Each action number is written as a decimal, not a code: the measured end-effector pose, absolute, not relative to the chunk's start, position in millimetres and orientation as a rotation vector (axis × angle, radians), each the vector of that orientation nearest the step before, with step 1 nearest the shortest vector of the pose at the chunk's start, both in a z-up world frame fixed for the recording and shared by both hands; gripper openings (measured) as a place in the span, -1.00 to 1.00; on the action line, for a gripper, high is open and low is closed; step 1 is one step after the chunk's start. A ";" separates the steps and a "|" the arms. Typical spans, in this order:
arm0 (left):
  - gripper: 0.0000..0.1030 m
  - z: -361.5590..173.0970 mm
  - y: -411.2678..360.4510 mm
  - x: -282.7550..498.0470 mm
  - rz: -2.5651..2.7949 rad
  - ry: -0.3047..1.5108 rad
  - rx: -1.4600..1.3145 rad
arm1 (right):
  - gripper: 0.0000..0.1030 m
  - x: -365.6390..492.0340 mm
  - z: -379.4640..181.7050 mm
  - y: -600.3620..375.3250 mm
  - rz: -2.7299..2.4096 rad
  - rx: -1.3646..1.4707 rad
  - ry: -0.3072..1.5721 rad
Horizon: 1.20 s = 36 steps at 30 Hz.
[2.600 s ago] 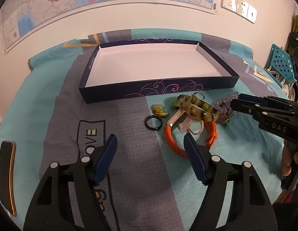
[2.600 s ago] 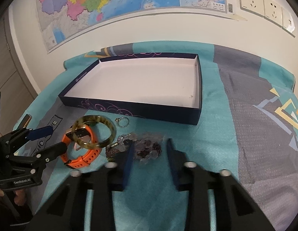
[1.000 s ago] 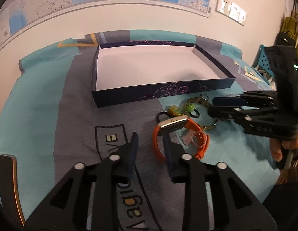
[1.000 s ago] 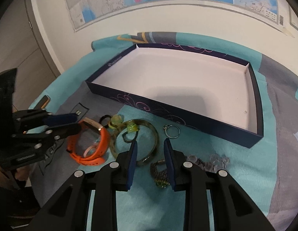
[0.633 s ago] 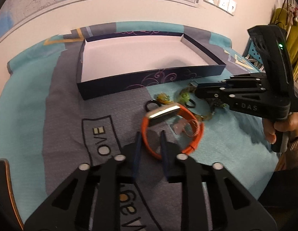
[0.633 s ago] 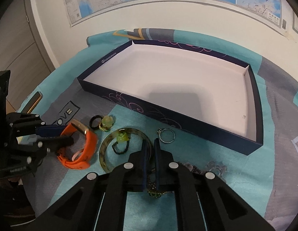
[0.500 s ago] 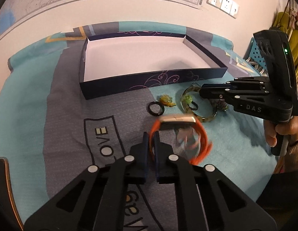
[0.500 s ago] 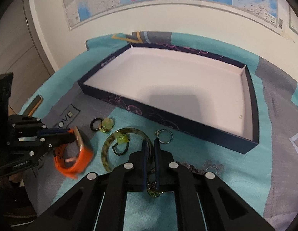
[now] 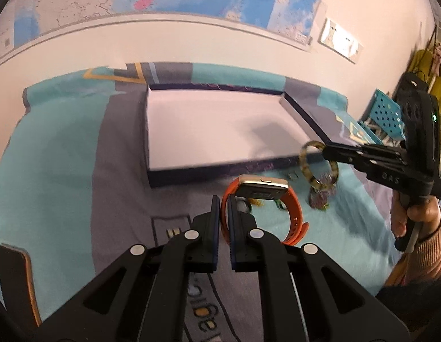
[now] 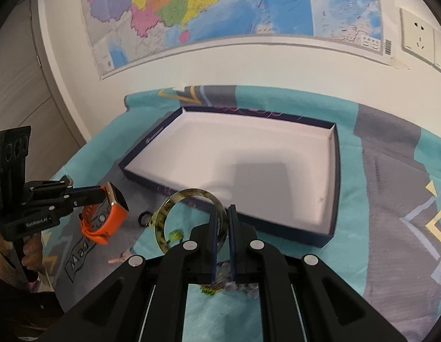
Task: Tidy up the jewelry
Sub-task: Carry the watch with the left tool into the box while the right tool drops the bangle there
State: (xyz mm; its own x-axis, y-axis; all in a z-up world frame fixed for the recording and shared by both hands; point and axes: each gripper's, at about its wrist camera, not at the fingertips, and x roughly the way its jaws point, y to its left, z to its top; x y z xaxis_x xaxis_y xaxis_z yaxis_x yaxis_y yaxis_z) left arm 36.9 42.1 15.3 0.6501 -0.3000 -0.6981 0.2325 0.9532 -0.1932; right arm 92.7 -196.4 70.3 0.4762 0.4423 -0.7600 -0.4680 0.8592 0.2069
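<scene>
**Two pieces of jewelry held above the cloth, one in each gripper**

Two items are lifted clear of the surface. The orange watch (image 9: 288, 208) hangs from the left gripper (image 9: 223, 208), whose jaws have just been closing and now pinch its strap between them; its gold-edged face is turned upward. The mottled yellow-brown bangle (image 10: 189, 216) stands nearly upright in the right gripper (image 10: 221, 219), whose jaws have likewise just been closing and now clamp on the bangle's rim.

Both pieces sit in front of the near wall of the shallow dark-blue box (image 10: 335, 171), which has a white floor and lies open on the teal and grey cloth (image 10: 391, 228).

Below the held items, smaller jewelry lies on the cloth: a black ring (image 10: 145, 219) just beside the bangle, a small yellow-green piece (image 10: 174, 235) seen through the bangle's hoop, and a heap of clear and dark beads (image 9: 318, 198) under the right gripper.

A hand (image 9: 414, 216) in a pink ribbed sleeve grips the right gripper's handle. A coloured map (image 10: 220, 5) and white wall sockets (image 10: 419, 37) hang on the wall behind.
</scene>
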 end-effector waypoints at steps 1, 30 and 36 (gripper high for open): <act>-0.88 17.8 42.9 41.1 -0.298 0.804 -0.090 | -0.89 95.3 71.8 -197.2 0.551 -0.034 0.915; -0.86 12.7 27.8 220.8 -0.166 0.874 -0.106 | -0.89 253.8 34.7 -189.1 0.365 -0.063 0.994; -0.84 3.3 26.9 237.2 -0.142 0.902 -0.110 | -0.89 265.9 24.7 -184.2 0.354 -0.066 1.028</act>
